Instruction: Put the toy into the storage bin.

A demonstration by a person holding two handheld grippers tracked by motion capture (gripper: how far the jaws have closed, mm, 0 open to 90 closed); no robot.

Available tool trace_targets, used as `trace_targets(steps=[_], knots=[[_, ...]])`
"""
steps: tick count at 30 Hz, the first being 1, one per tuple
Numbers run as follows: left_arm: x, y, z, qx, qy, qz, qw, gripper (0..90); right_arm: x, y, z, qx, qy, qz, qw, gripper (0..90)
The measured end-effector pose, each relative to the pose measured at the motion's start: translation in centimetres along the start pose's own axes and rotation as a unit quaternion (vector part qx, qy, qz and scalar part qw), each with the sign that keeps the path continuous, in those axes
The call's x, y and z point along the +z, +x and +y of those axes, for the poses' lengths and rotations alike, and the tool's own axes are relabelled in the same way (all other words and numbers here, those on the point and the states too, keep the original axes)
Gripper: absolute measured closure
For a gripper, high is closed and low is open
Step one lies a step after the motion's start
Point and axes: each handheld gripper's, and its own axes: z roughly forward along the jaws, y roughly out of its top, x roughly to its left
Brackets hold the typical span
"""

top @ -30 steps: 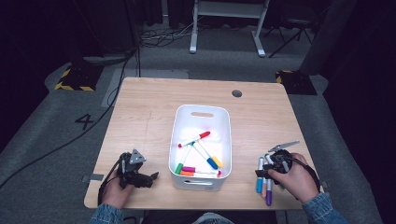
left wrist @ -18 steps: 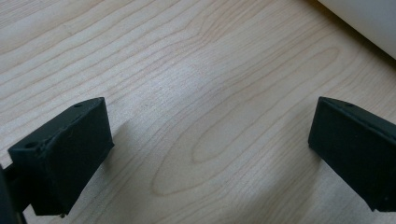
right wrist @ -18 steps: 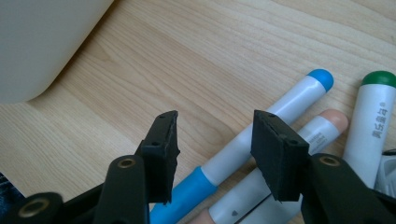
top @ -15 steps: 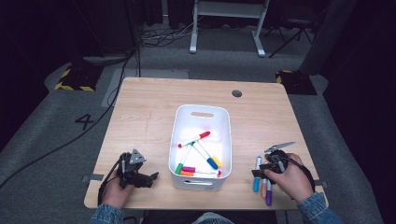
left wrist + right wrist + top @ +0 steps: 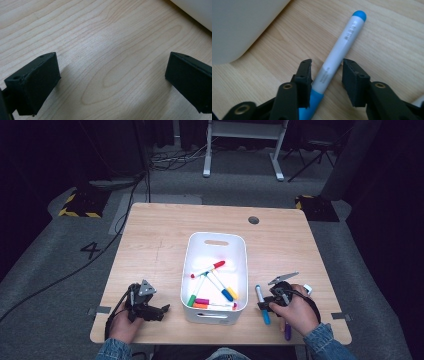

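Observation:
A white marker with blue cap and blue end (image 5: 347, 35) lies on the wooden table (image 5: 160, 245), just right of a white bin (image 5: 216, 242). My right gripper (image 5: 327, 63) is open and low over it, one jaw on each side of the barrel, with a thin gap at the right jaw. In the high view this gripper (image 5: 264, 306) sits across the marker (image 5: 259, 292). My left gripper (image 5: 162, 311) rests left of the bin, jaws wide apart over bare wood (image 5: 112, 72).
The bin holds several markers, among them a red-capped one (image 5: 210, 268) and a blue-tipped one (image 5: 222, 290). A purple marker (image 5: 287, 332) lies under the right hand near the front edge. The bin's corner (image 5: 197, 10) is close to the left gripper.
The right hand has slid left and slightly toward the front edge, bringing its jaws over the blue marker. The left hand has stayed put.

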Motion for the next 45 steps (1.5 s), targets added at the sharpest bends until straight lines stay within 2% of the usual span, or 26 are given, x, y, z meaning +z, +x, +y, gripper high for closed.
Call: trace_targets(steps=[3, 8, 13, 15, 20, 34, 37, 45], knots=[[0.0, 0.0, 0.0, 0.001, 0.000, 0.000, 1.0000, 0.0, 0.2, 0.2, 0.3, -0.003, 0.000, -0.002, 1.0000, 64.1], [0.0, 0.0, 0.0, 0.000, 0.000, 0.000, 1.0000, 0.0, 0.6, 0.6, 1.0, -0.008, 0.004, -0.014, 0.9999, 76.6], [0.0, 0.0, 0.0, 0.001, 0.000, 0.000, 1.0000, 0.0, 0.7, 0.8, 1.1, -0.005, 0.007, -0.015, 0.9998, 77.1], [0.0, 0.0, 0.0, 0.001, 0.000, 0.000, 1.0000, 0.0, 0.6, 0.8, 1.2, -0.005, 0.001, -0.005, 1.0000, 77.2], [0.0, 0.0, 0.0, 0.001, 0.000, 0.000, 1.0000, 0.0, 0.1, 0.8, 1.5, -0.004, -0.001, -0.007, 1.0000, 77.1], [0.0, 0.0, 0.0, 0.001, 0.000, 0.000, 1.0000, 0.0, -3.8, 1.0, 2.6, -0.010, -0.033, -0.005, 0.9994, 77.1], [0.0, 0.0, 0.0, 0.000, 0.000, 0.000, 1.0000, 0.0, -4.9, 1.1, 2.8, -0.012, -0.049, -0.002, 0.9987, 77.2], [0.0, 0.0, 0.0, 0.000, 0.000, 0.000, 1.0000, 0.0, -6.9, 1.4, 3.4, -0.013, -0.069, 0.003, 0.9975, 77.2]])
